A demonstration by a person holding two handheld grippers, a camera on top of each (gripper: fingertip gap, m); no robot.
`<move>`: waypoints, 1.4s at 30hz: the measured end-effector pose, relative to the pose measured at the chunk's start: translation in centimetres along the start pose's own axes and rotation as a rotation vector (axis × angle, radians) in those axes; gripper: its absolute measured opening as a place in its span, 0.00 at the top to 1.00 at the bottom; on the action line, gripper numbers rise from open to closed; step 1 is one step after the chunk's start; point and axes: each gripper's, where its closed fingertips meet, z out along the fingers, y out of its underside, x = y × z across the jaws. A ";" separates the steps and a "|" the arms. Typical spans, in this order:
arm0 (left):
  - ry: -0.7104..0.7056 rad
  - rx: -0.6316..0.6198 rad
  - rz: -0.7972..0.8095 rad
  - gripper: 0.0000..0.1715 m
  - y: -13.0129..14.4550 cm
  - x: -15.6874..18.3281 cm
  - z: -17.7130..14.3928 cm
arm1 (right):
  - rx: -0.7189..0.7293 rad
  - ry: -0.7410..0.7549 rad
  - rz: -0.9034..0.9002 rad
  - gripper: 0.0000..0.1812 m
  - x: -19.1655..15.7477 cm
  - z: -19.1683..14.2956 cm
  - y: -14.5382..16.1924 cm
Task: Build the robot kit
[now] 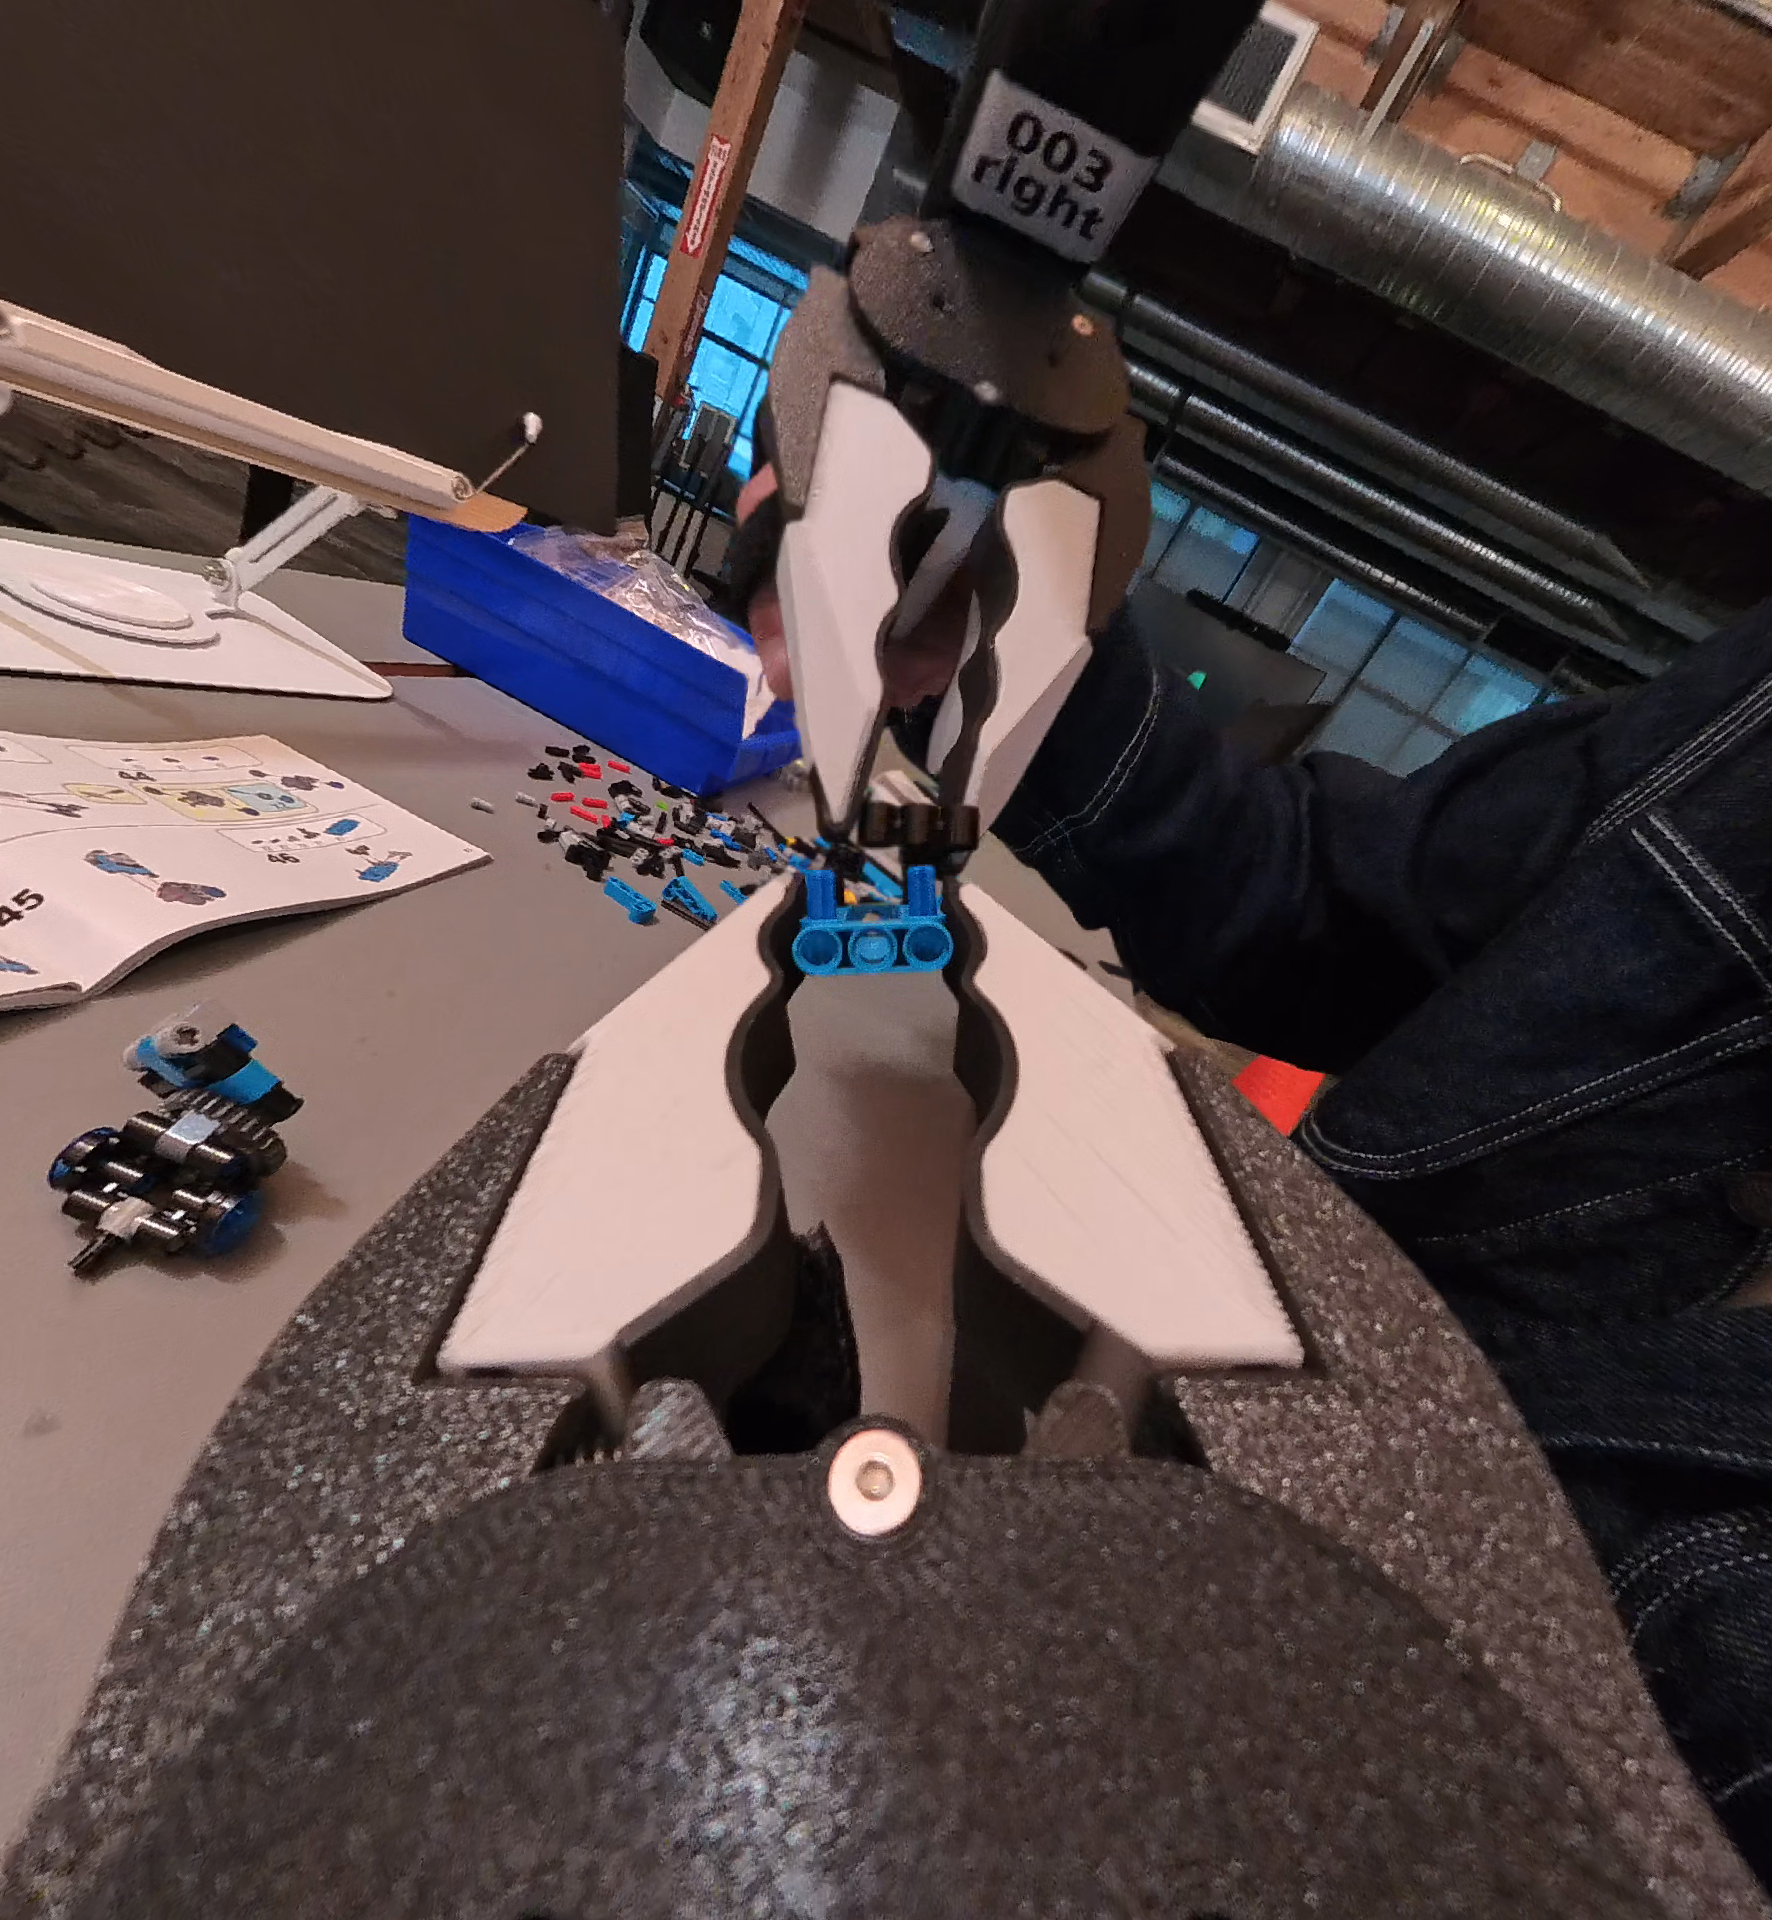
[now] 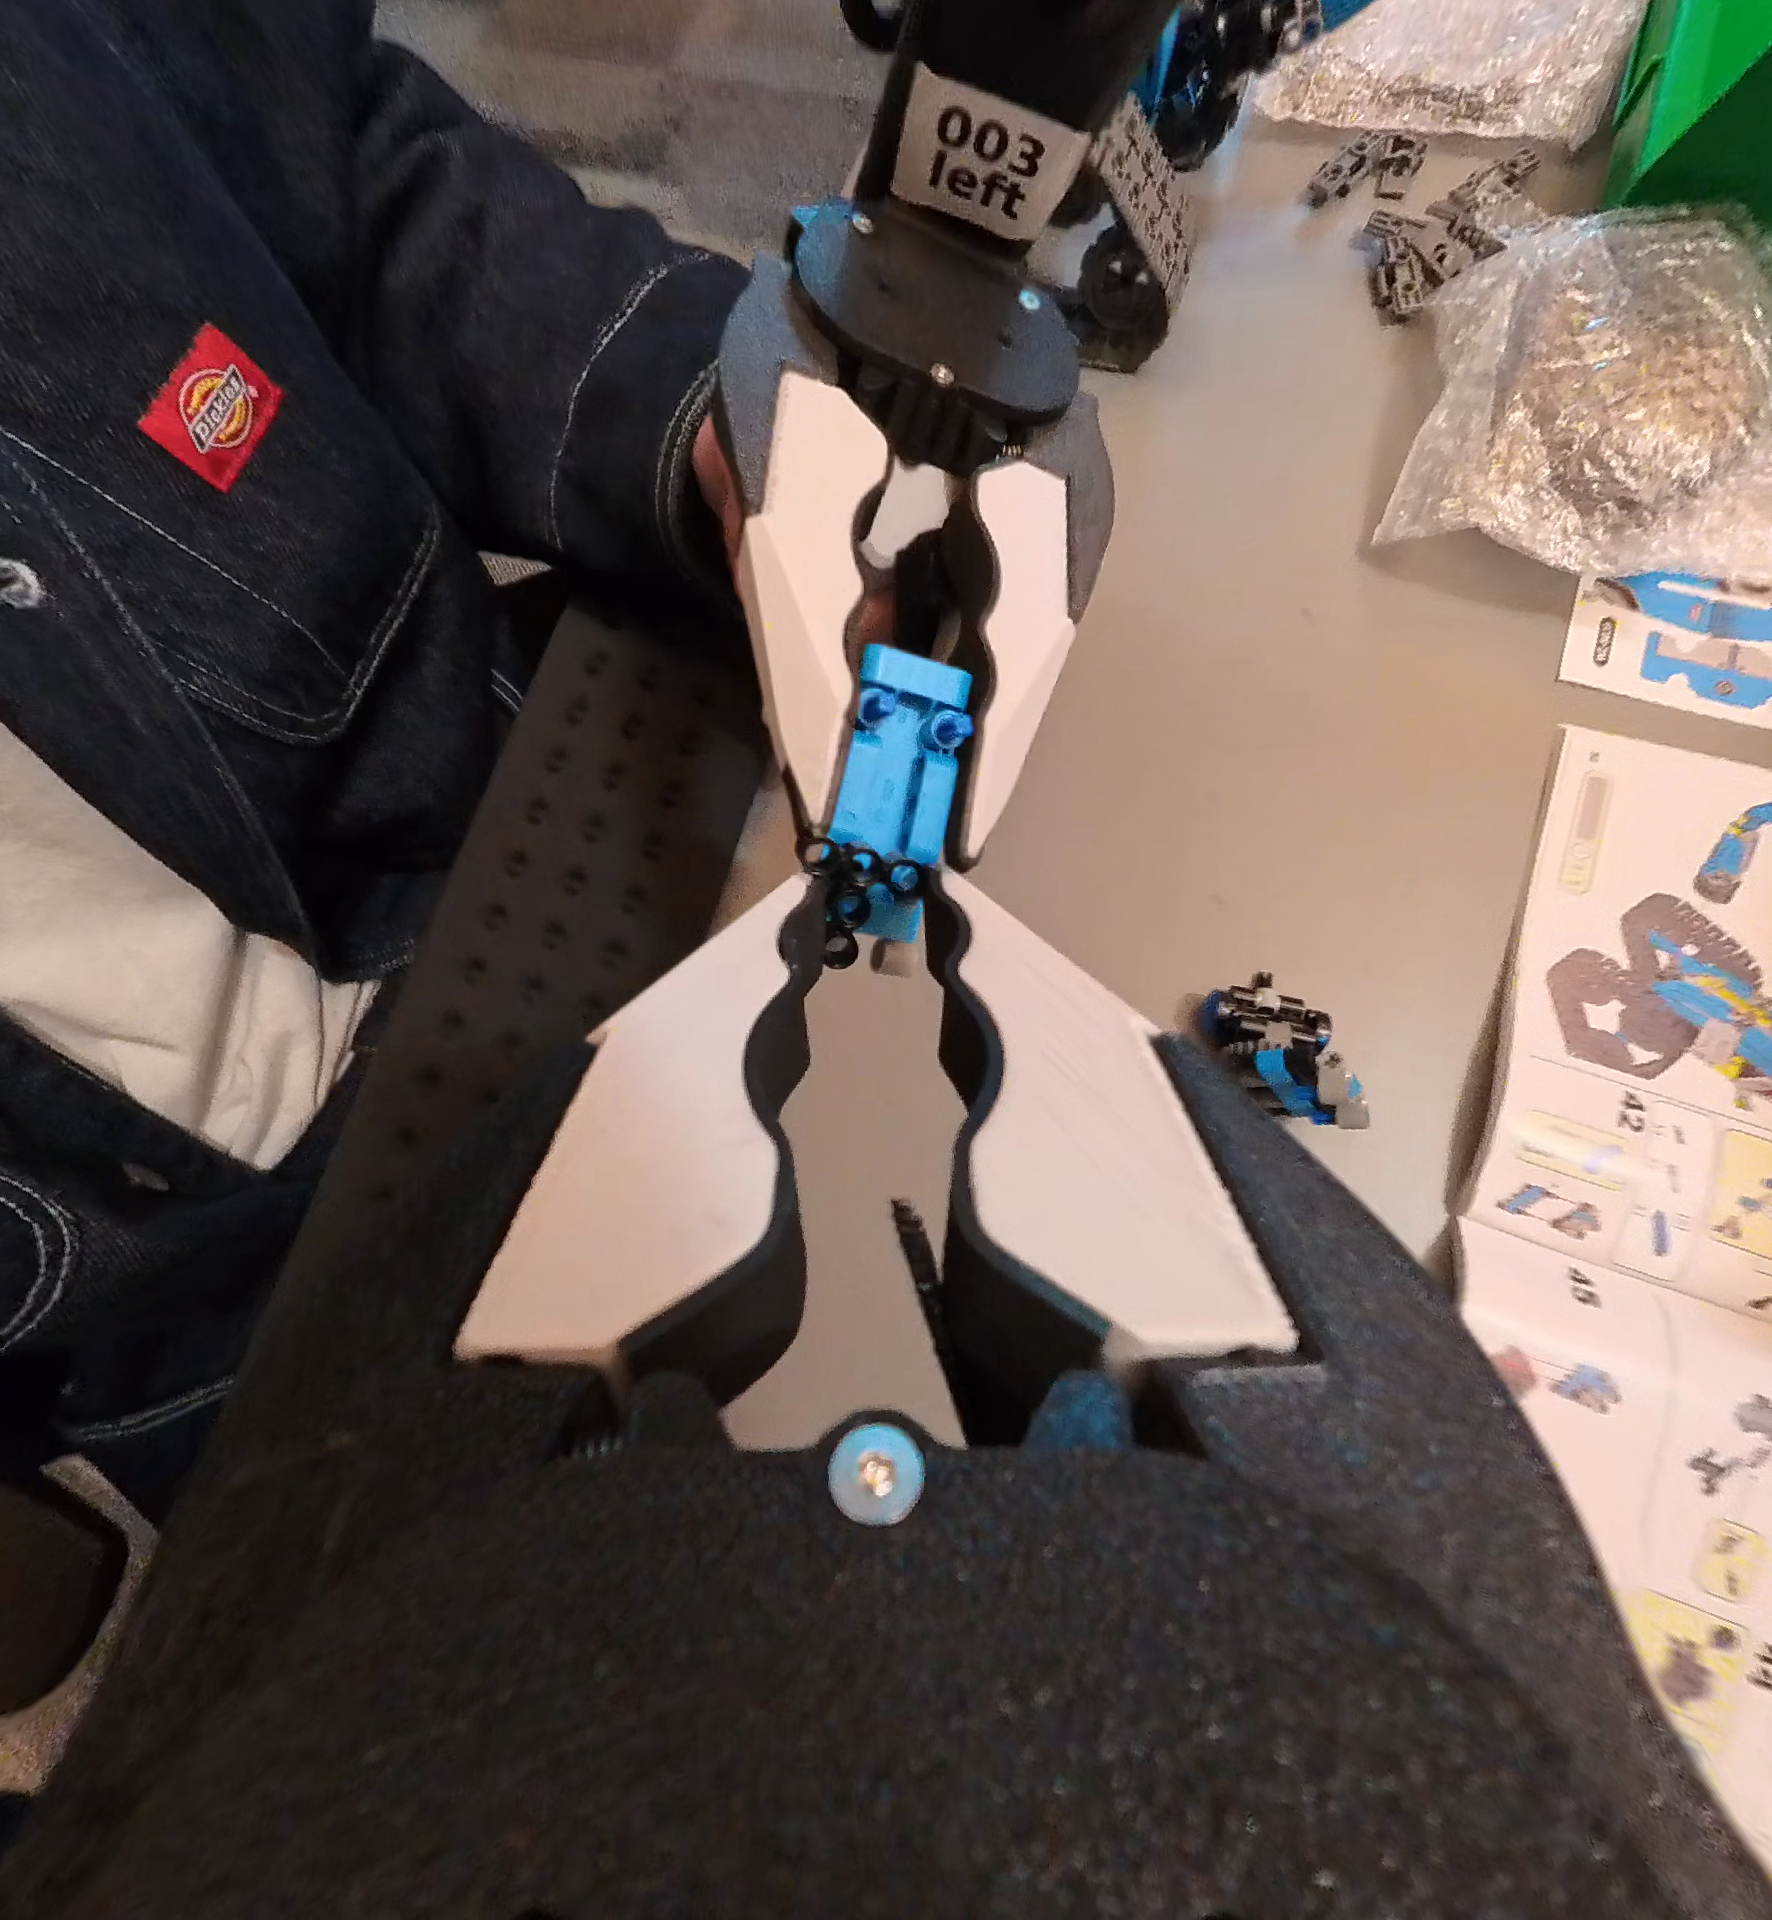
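Observation:
My left gripper (image 1: 871,914) is shut on a blue brick assembly (image 1: 869,935) with round holes and two upright pins, held above the grey table (image 1: 446,1039). My right gripper (image 1: 897,831) comes down from above, shut on a small black connector piece (image 1: 913,826) that sits right on top of the blue assembly's pins. In the right wrist view my right gripper (image 2: 861,914) pinches the black ringed piece (image 2: 851,899) against the end of the blue assembly (image 2: 897,769), which the left gripper (image 2: 887,847) grips between its white fingers.
A small black and blue wheeled sub-assembly (image 1: 175,1132) lies on the table, left of an open instruction booklet (image 2: 1640,1143). Loose small parts (image 1: 653,821) lie before a blue bin (image 1: 591,644). Plastic bags (image 2: 1609,395), a green bin (image 2: 1734,104) and a denim sleeve (image 1: 1381,883) are nearby. Only a small space, under 4 cm, lies between the two pairs of fingers.

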 end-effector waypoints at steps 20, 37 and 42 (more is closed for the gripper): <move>0.020 0.032 0.006 0.85 -0.7 0.5 -0.3 | -0.246 0.015 -0.036 0.90 0.3 0.3 -0.2; 0.005 0.042 -0.031 0.85 -0.8 -0.1 -0.4 | -0.273 0.043 -0.053 0.81 0.1 0.9 0.1; -0.020 0.042 -0.041 0.85 -0.8 -0.7 -0.6 | -0.295 0.126 -0.069 0.77 0.7 1.2 0.8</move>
